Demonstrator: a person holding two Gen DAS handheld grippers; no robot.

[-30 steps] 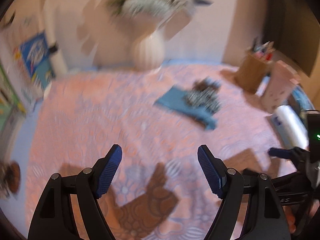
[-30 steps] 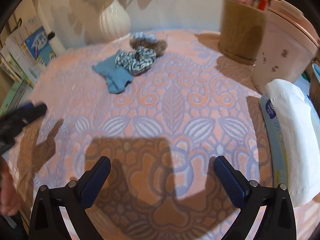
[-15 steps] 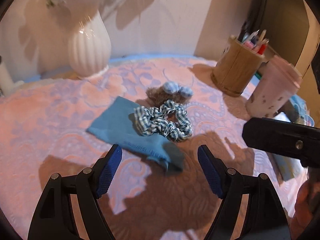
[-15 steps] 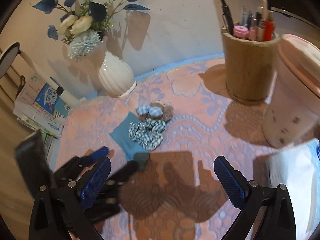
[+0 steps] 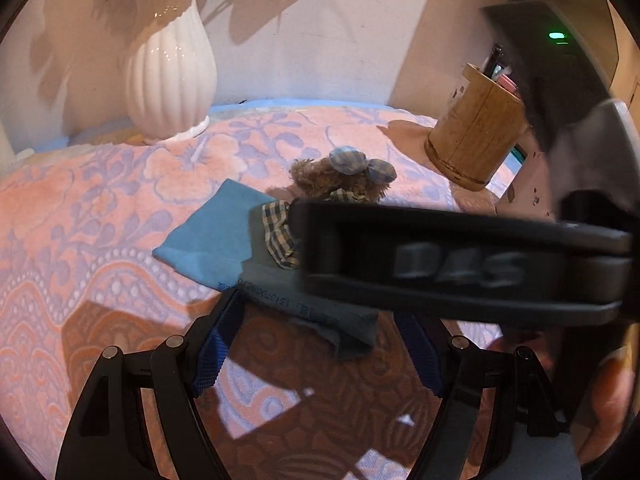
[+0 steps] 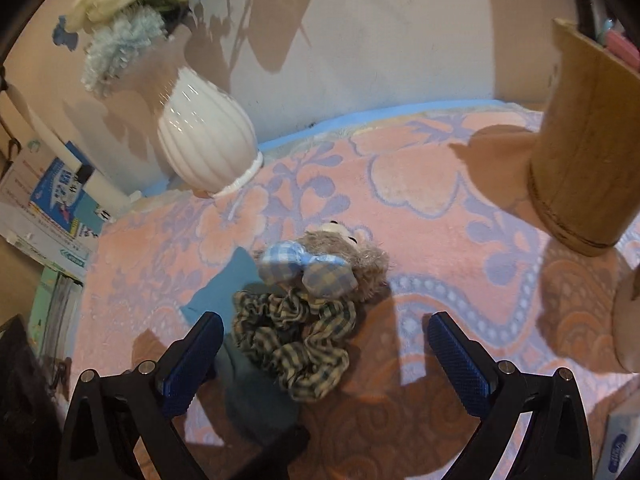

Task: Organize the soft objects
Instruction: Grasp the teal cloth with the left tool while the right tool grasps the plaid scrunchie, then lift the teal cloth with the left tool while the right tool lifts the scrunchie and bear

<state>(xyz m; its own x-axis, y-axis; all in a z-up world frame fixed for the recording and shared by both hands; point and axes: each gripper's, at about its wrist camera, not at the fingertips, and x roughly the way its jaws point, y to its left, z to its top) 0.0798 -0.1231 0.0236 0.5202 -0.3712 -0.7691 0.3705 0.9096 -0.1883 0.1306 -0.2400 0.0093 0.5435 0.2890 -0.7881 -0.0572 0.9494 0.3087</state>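
White ribbed vase [image 6: 206,148], upright at the back of the desk by the wall, holding artificial flowers [image 6: 120,20] in blue and cream. Pink-and-lilac patterned cloth [image 6: 420,184] covering the desk. Wooden pen holder [image 5: 476,136], upright at the right, pens inside. Stacked printed booklets [image 6: 56,204] at the far left.

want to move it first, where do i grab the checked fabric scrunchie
Pinch the checked fabric scrunchie across its near bunched loop, coming from above with the right gripper, whose open jaws already straddle it. Its ruffled ring lies flat on the folded blue cloth, touching the small plush bear.
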